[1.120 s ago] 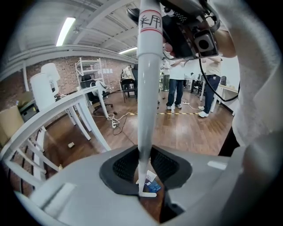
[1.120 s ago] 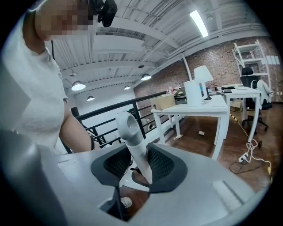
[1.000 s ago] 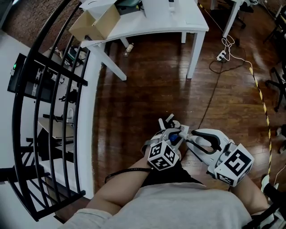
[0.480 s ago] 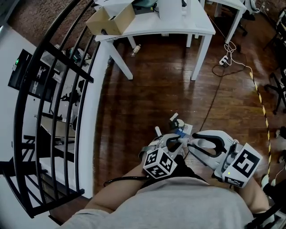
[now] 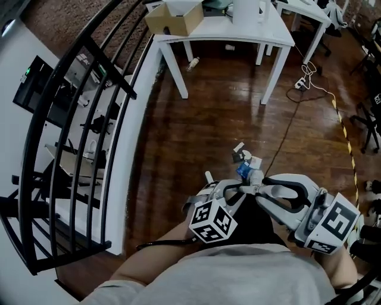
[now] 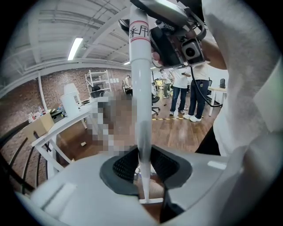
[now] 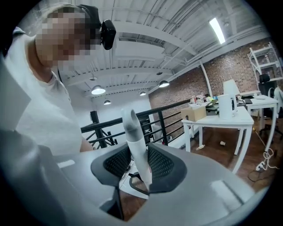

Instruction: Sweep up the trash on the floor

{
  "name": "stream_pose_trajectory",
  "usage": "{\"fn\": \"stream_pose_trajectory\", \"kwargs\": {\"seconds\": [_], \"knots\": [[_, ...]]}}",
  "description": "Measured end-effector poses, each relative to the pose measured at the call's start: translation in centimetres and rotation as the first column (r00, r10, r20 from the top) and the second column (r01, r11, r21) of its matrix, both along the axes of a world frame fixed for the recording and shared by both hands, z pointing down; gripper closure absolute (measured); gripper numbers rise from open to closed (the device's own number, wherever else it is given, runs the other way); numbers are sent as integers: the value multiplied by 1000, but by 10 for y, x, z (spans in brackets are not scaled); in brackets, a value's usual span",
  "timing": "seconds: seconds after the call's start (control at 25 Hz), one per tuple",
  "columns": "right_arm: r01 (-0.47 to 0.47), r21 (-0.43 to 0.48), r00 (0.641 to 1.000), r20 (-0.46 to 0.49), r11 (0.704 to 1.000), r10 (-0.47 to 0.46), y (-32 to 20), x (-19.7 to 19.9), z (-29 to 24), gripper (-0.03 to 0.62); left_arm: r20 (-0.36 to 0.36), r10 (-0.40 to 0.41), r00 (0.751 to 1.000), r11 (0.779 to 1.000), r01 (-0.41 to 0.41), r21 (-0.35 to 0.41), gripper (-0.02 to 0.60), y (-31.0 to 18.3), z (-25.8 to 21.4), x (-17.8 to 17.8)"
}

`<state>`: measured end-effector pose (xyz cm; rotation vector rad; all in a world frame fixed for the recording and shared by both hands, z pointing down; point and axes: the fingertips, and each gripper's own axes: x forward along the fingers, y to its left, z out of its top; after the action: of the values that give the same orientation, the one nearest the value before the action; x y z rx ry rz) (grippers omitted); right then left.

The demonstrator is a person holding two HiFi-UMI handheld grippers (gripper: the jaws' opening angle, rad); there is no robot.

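Observation:
Small scraps of trash (image 5: pixel 241 156), white, black and one blue piece (image 5: pixel 243 171), lie on the dark wooden floor just beyond my grippers. Both grippers are held close to the person's body. My left gripper (image 5: pixel 229 192) is shut on a white pole (image 6: pixel 139 88) that runs up between its black pads. At the pole's top in the left gripper view sits the right gripper's body (image 6: pixel 177 37) with its camera. My right gripper (image 5: pixel 260 189) is shut on a white handle (image 7: pixel 135 137) near its rounded end. The lower end of the pole is hidden.
A white table (image 5: pixel 280 36) with a cardboard box (image 5: pixel 174 18) stands ahead. A black railing (image 5: pixel 77 119) runs along the left. A cable with a power strip (image 5: pixel 300 83) and yellow-black tape (image 5: pixel 348 149) lie at the right. Several people (image 6: pixel 185 95) stand far off.
Both grippers have drifted slightly right and toward the body. The scraps, first right at the gripper tips, now lie a little ahead of them. The view has swung left.

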<state>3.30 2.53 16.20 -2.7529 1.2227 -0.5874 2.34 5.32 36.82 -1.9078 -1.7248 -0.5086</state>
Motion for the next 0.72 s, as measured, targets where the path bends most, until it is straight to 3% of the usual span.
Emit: {"fn": "stream_pose_trajectory", "kwargs": {"seconds": [0.32, 0.72], "knots": [[26, 23, 999, -24, 999, -25, -5, -84, -8, 471, -8, -48, 999, 999, 48, 4, 493, -5, -8, -83], [96, 29, 994, -54, 995, -95, 46, -154, -20, 473, -16, -54, 998, 998, 54, 35, 492, 45, -19, -148]]}}
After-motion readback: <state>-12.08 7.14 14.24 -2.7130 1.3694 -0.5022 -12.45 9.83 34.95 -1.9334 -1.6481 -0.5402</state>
